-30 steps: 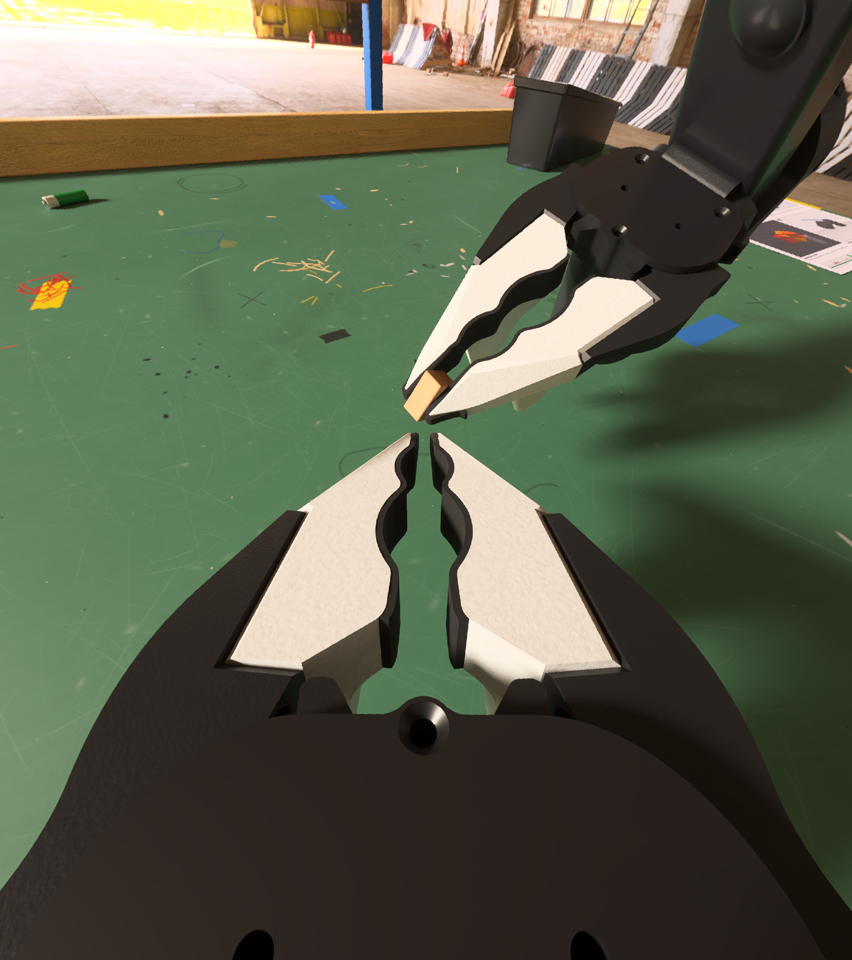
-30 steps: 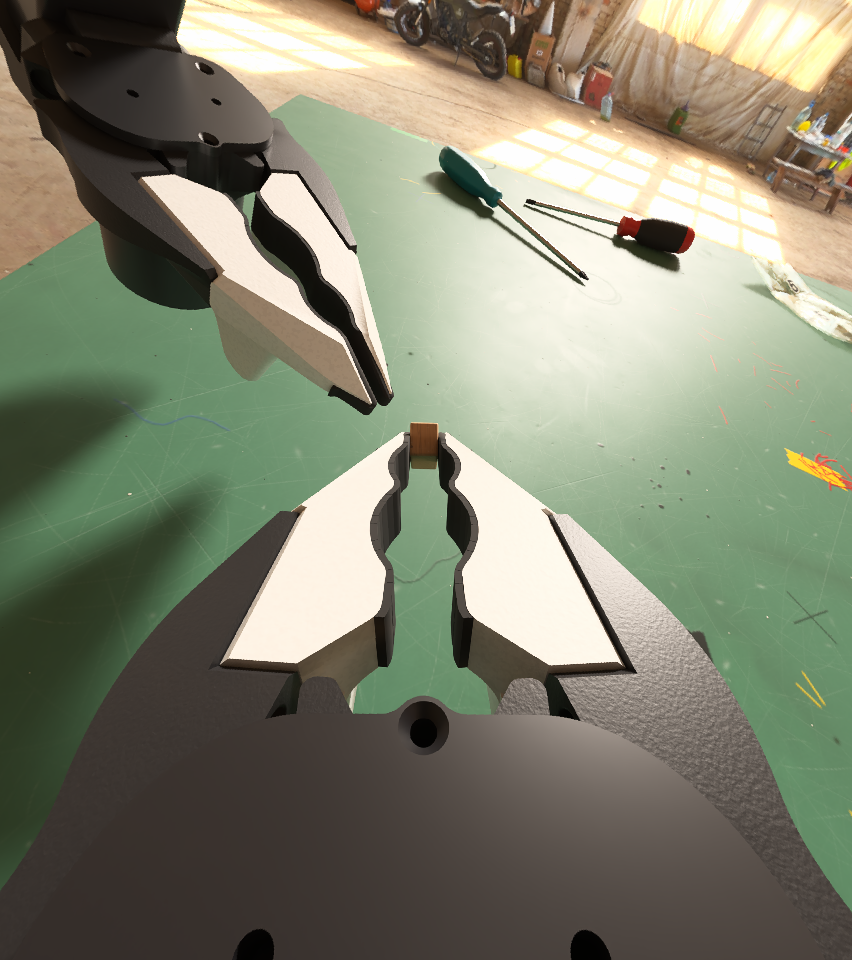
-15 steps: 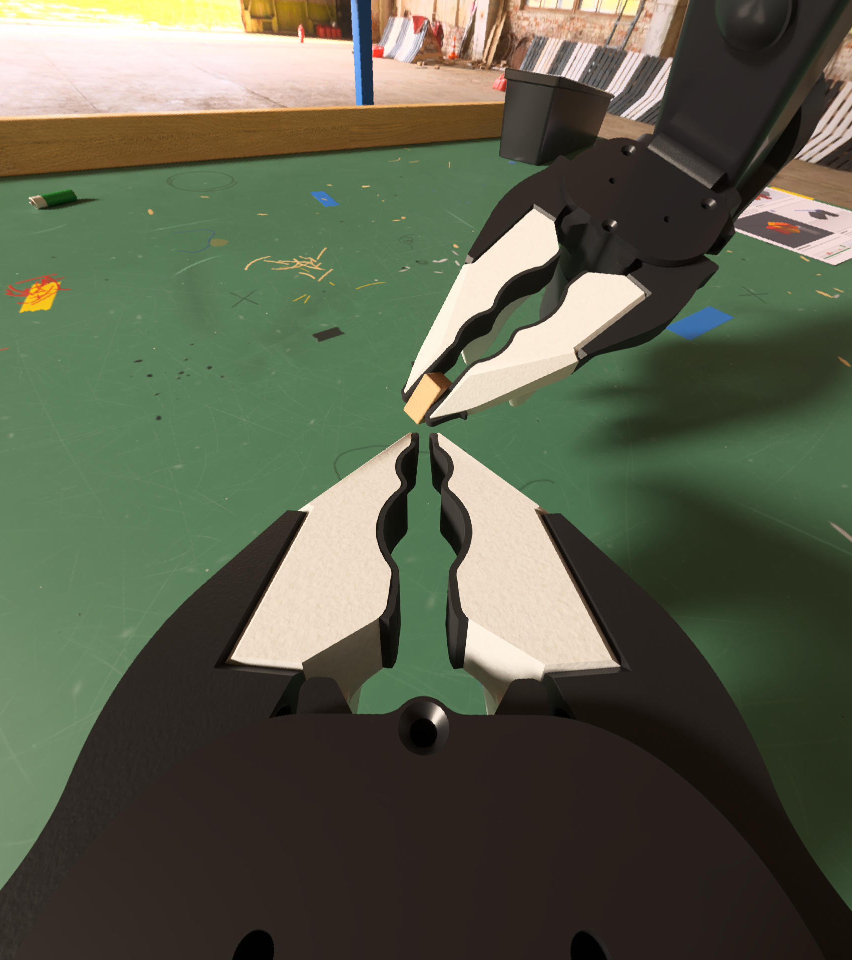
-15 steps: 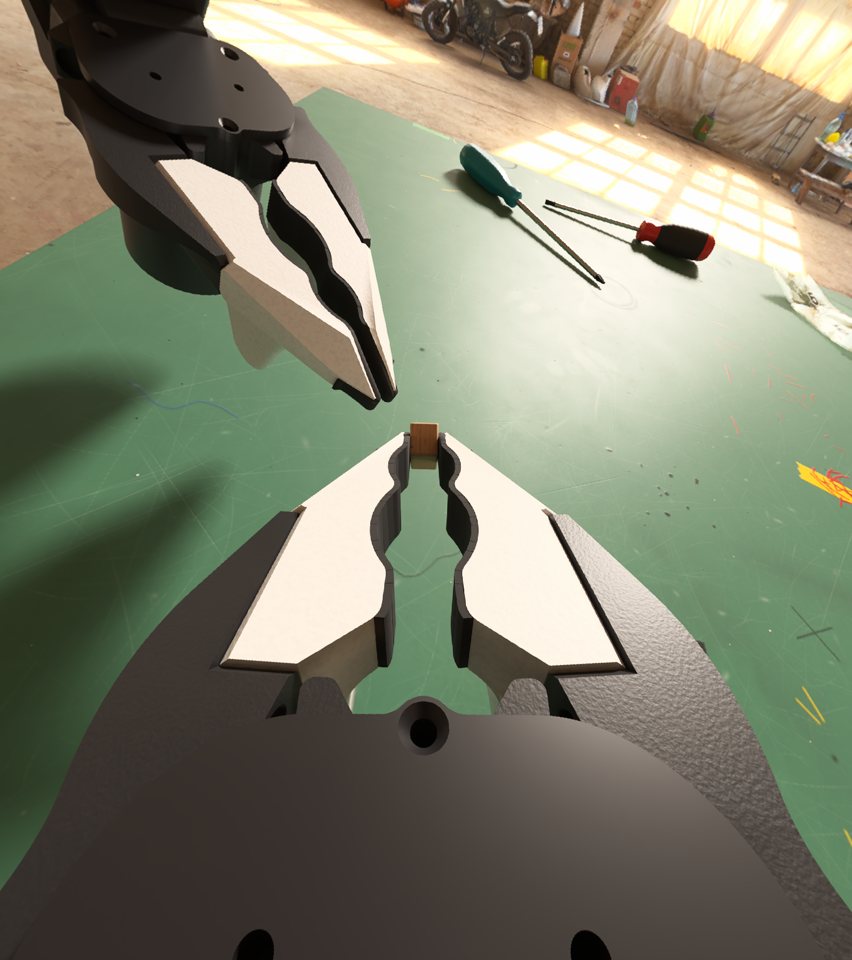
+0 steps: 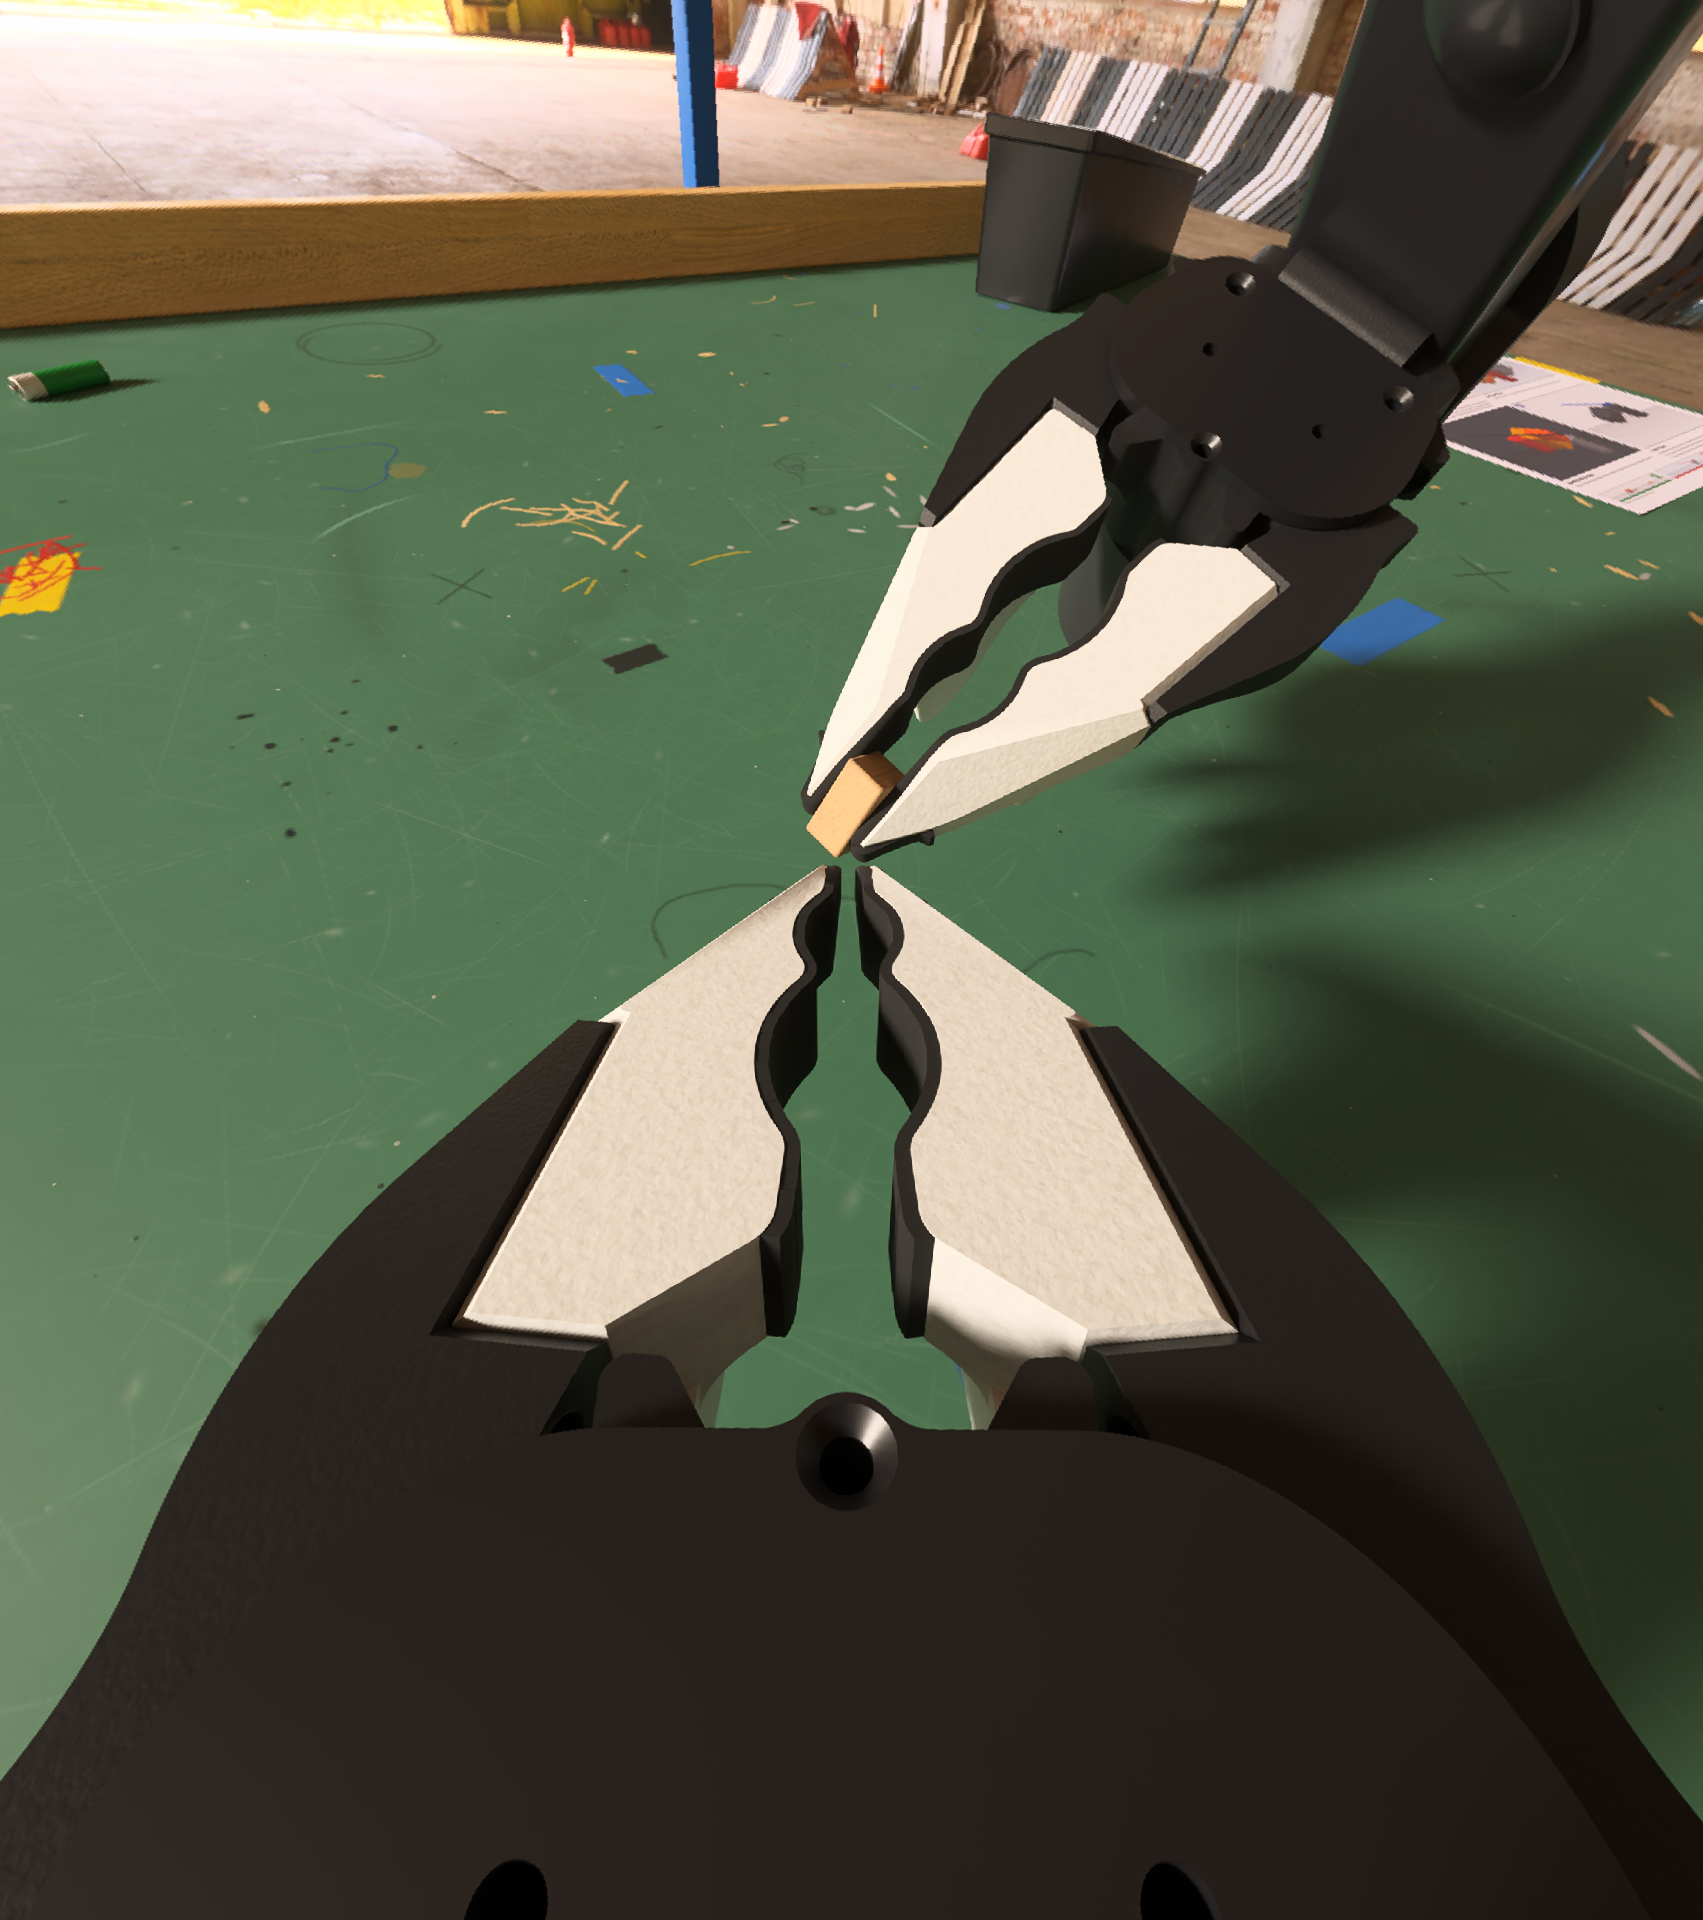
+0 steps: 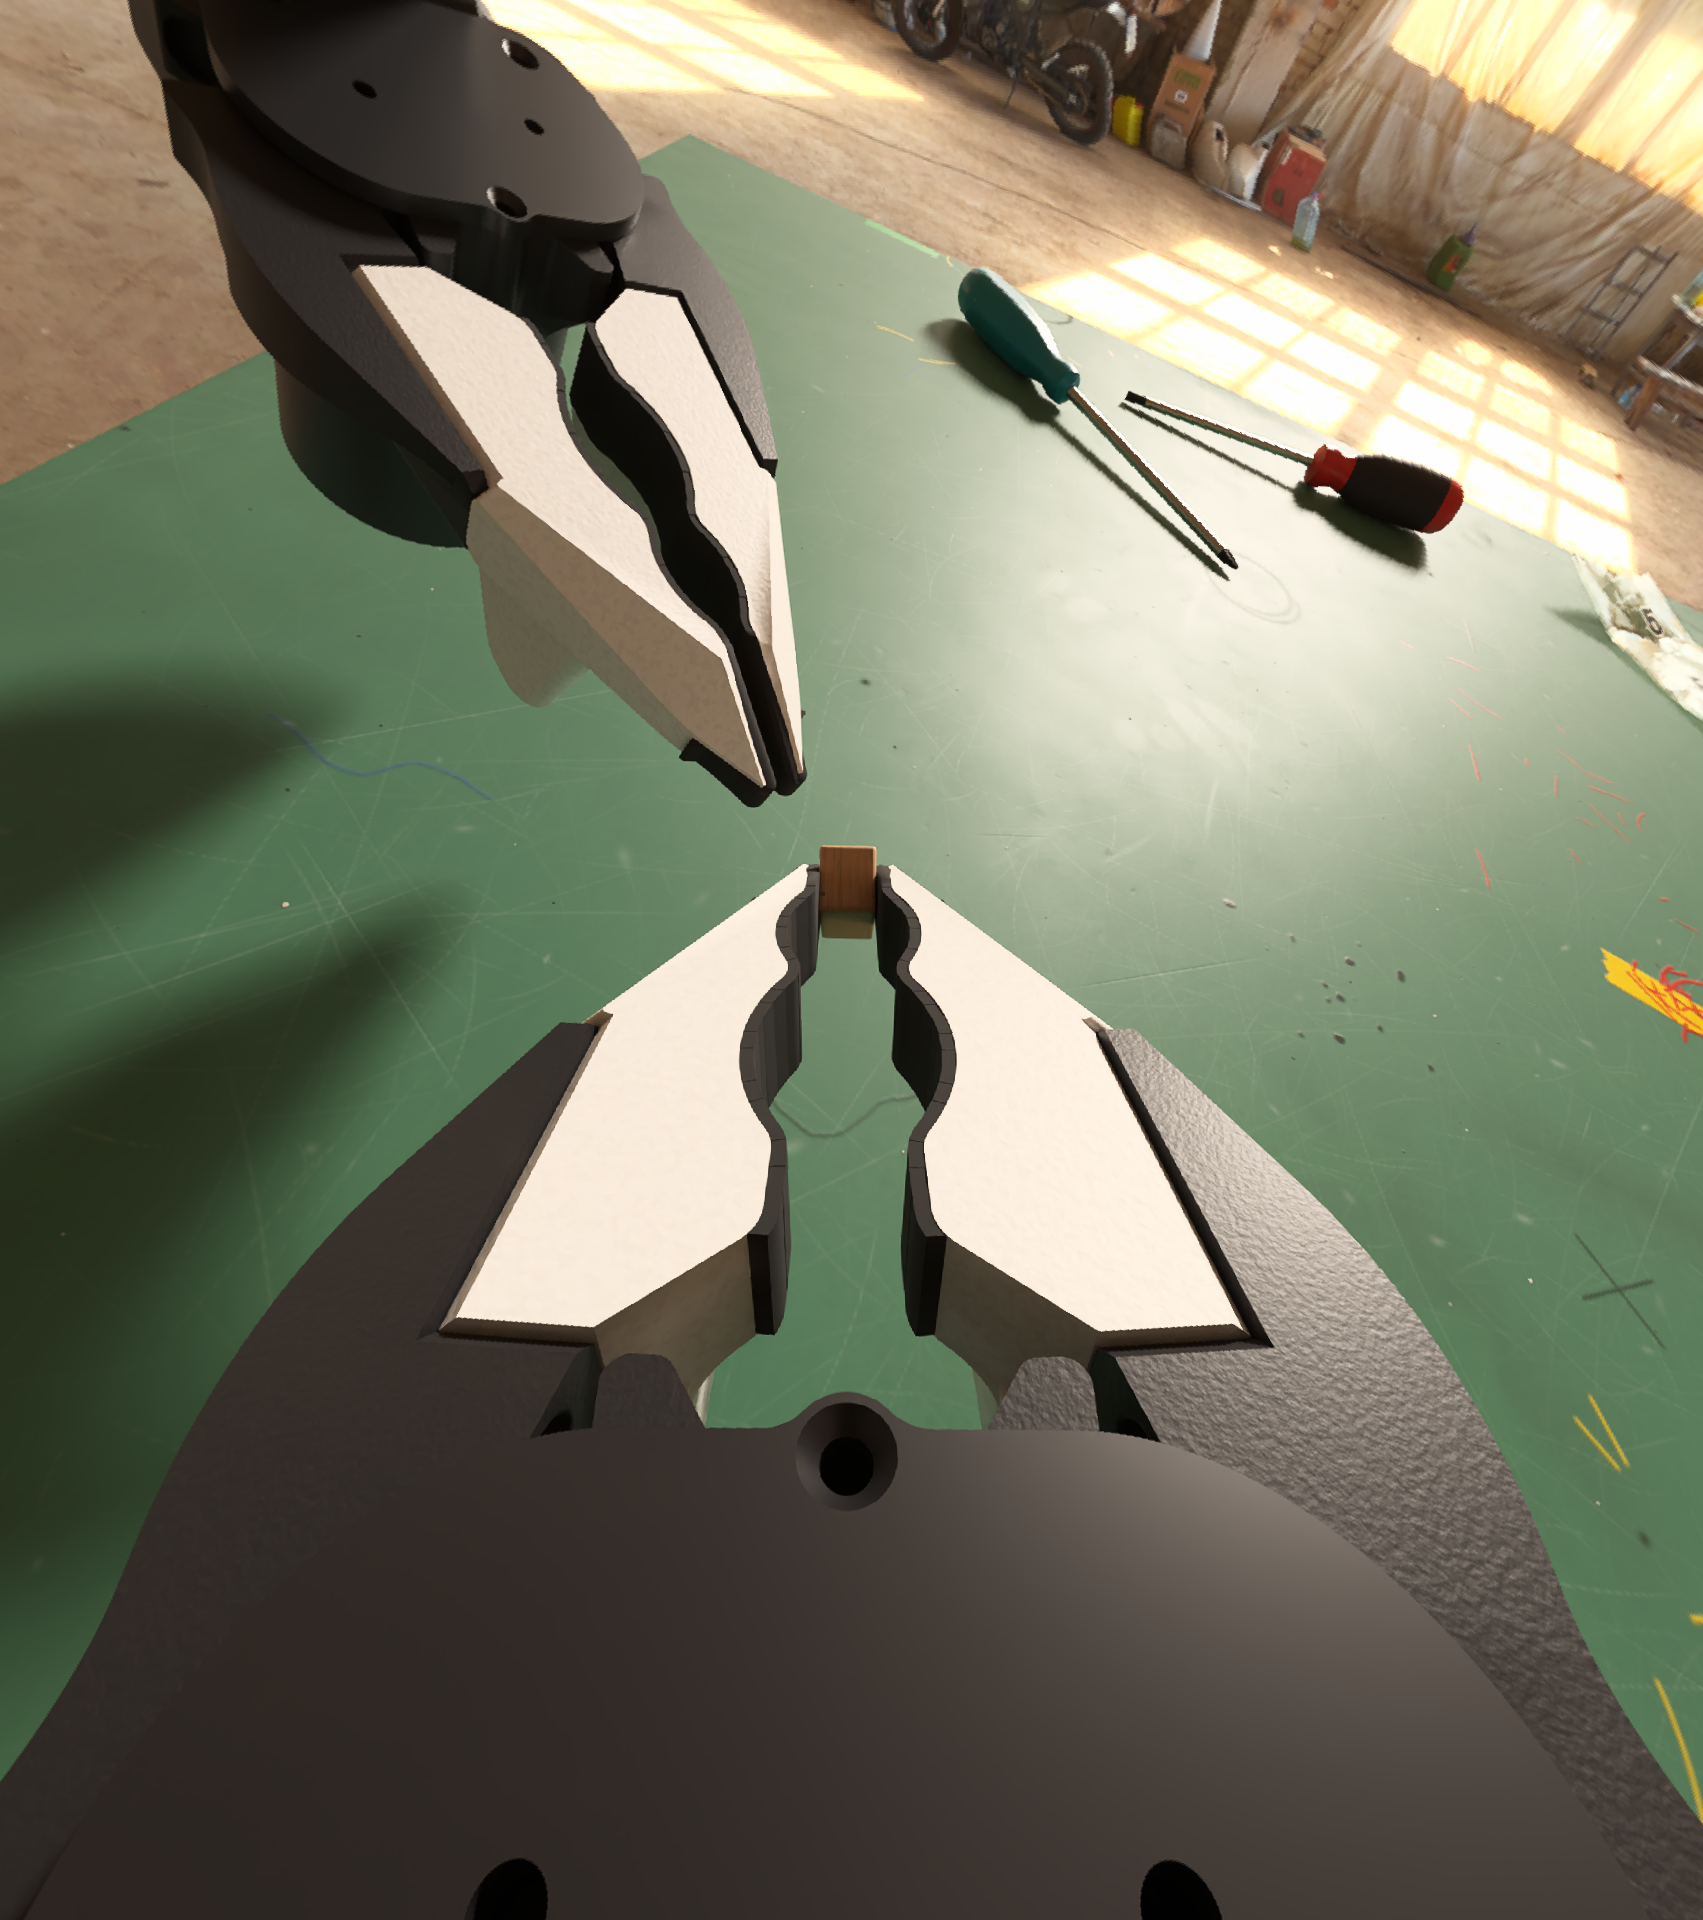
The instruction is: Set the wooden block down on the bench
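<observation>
Looking along my left gripper (image 5: 848, 883), I see its two white fingers pressed almost together at the tips, with nothing between them. Just past those tips is my right gripper (image 5: 852, 821), pointing back at me from up on the right side. It pinches the little wooden block (image 5: 852, 816) right at the very end of its fingers. The green bench (image 5: 203, 935) is under both of them. Far off to the left lies a small green lighter (image 5: 57, 379), and a black bin (image 5: 1075, 223) stands far ahead on the right.

Looking along my right gripper (image 6: 847, 883), I see the wooden block (image 6: 847, 878) held tight between the tips. The fingers are only as far apart as the block is wide. My left gripper (image 6: 774, 774) hangs just ahead and a bit to the left, closed and empty, close to the block but not touching it. Two screwdrivers, a teal one (image 6: 1023, 338) and a red one (image 6: 1387, 488), lie far ahead on the right.

I think the block is up in the air, because I can see green bench below it. So the job is not done yet. I need to go down until the block touches the bench, then let go and move away.
</observation>
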